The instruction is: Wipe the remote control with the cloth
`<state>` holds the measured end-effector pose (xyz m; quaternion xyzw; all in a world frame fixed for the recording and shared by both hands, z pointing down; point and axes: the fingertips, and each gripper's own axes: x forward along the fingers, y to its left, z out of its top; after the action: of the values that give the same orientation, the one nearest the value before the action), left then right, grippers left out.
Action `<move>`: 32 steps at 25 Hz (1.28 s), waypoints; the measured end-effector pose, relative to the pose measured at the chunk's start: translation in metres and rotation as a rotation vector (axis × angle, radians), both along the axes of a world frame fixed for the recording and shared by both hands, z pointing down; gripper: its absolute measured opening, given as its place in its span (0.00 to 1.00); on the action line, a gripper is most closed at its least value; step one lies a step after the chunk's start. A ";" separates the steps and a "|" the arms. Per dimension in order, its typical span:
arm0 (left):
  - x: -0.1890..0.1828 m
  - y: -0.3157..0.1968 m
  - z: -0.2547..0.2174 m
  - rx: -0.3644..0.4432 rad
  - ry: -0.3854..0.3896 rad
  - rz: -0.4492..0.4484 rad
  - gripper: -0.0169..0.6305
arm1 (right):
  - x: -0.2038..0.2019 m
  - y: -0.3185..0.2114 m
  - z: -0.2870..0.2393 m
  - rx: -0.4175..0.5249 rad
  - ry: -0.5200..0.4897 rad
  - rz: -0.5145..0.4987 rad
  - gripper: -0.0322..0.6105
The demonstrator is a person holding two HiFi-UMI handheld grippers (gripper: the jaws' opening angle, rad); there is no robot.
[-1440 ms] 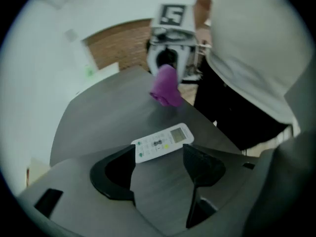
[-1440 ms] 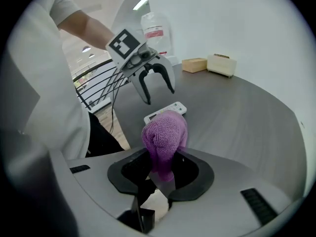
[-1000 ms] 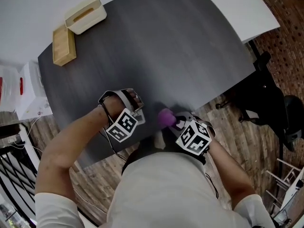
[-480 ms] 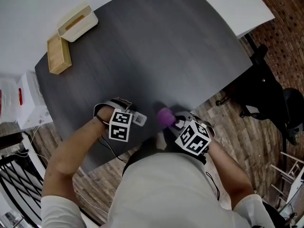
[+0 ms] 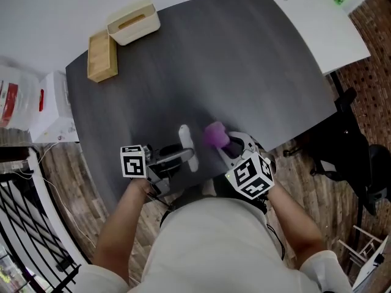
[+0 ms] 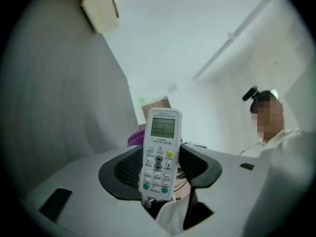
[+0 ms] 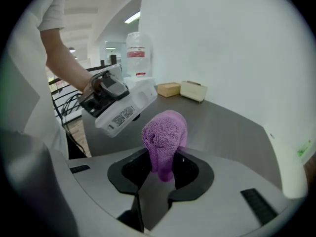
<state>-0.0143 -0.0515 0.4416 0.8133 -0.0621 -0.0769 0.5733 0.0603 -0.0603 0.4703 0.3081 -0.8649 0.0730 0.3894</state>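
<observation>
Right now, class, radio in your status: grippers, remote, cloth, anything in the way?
Left gripper, jaws just closed in, grips remote control, held above table. Right gripper shut on purple cloth. Cloth short of remote; nothing between.

The remote (image 6: 161,154) is white, with a pale green-grey screen, one yellow button and two green ones at its near end. Its back carries a black-and-white printed label. The cloth (image 7: 164,142) is purple with a looped, nubbly weave. The left gripper (image 6: 160,169) and right gripper (image 7: 160,171) are pale grey with black jaws. The left cube (image 5: 134,161) and right cube (image 5: 249,174) bear black-and-white square markers. The table (image 5: 232,60) is dark charcoal with a faint streaky grain. At its far left lie a tan wooden block (image 5: 102,56) and a cream box (image 5: 133,21). The floor (image 5: 73,163) is brown planks.
</observation>
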 end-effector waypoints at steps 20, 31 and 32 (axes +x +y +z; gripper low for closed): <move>-0.055 -0.016 -0.043 0.003 0.275 -0.299 0.37 | -0.116 -0.014 -0.080 0.291 0.114 -0.456 0.23; -0.053 -0.017 -0.048 -0.033 0.350 -0.307 0.37 | -0.107 -0.006 -0.081 0.252 0.076 -0.404 0.23; -0.054 -0.018 -0.048 -0.034 0.352 -0.310 0.37 | -0.107 -0.005 -0.081 0.252 0.074 -0.399 0.23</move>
<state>-0.0678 -0.0692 0.3938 0.7582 -0.0865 -0.3037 0.5705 -0.0464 -0.0654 0.3896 0.1795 -0.8962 -0.1252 0.3859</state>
